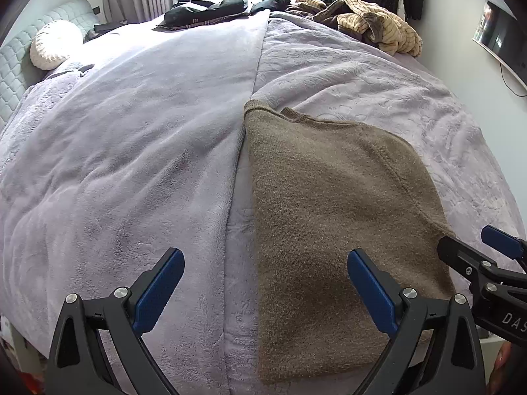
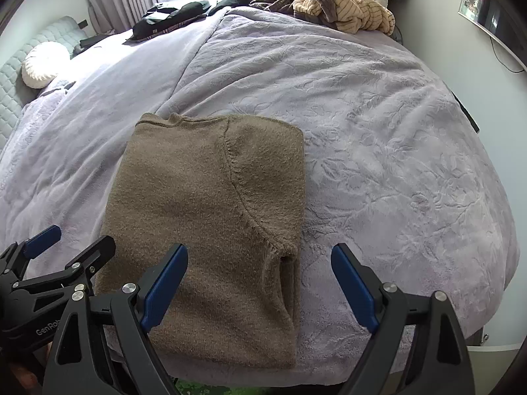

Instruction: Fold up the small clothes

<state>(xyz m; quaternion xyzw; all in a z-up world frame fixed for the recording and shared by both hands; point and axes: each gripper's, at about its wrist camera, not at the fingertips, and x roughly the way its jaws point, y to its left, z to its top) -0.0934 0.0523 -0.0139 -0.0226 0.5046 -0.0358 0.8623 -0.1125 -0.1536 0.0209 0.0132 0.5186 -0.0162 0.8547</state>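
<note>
A brown knitted sweater [image 1: 332, 217] lies folded lengthwise on the lilac bedspread [image 1: 131, 151], sleeves tucked in, collar at the far end. It also shows in the right wrist view [image 2: 210, 217]. My left gripper [image 1: 265, 260] is open and empty, hovering over the sweater's near left edge. My right gripper [image 2: 260, 256] is open and empty, hovering over the sweater's near right edge by the armpit seam. Each gripper shows at the edge of the other's view: the right one [image 1: 474, 247], the left one [image 2: 75, 233].
A heap of tan striped and brown clothes [image 1: 369, 23] lies at the far right of the bed, dark garments [image 1: 210, 10] at the far middle. A round white cushion [image 1: 54, 42] sits by the headboard on the left. A wall screen [image 1: 504, 39] hangs right.
</note>
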